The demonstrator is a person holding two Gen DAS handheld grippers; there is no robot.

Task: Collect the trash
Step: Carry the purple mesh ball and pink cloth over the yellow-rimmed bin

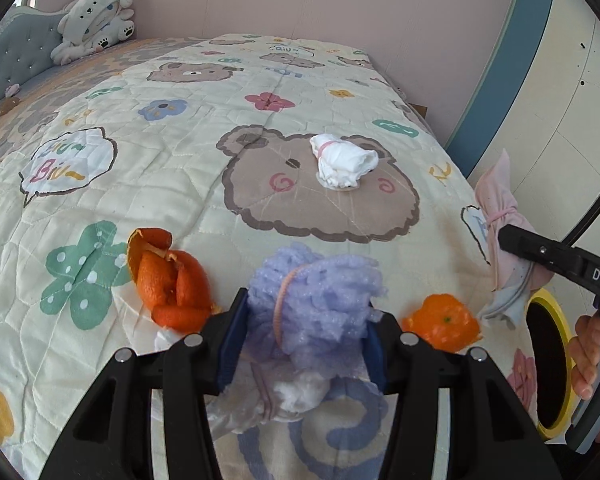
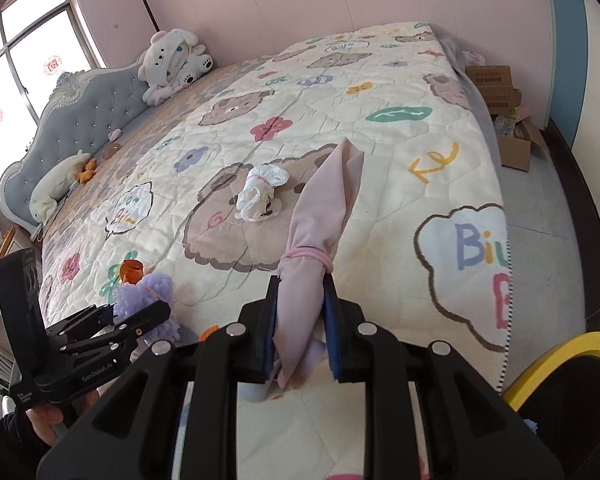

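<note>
At the bottom centre of the left wrist view, the purple foam bundle (image 1: 316, 300) sits clamped between the fingers of the left gripper (image 1: 306, 340), closed against its sides. In the lower middle of the right wrist view, the right gripper (image 2: 302, 320) is closed tight on the pink cloth bundle (image 2: 320, 232), which stands upright. A white bundle (image 1: 342, 162) lies mid-frame on the quilt (image 1: 180, 184). Orange peels rest at lower left (image 1: 168, 280) and lower right (image 1: 444, 322). A yellow-rimmed bin (image 2: 556, 364) shows at the lower right edge.
</note>
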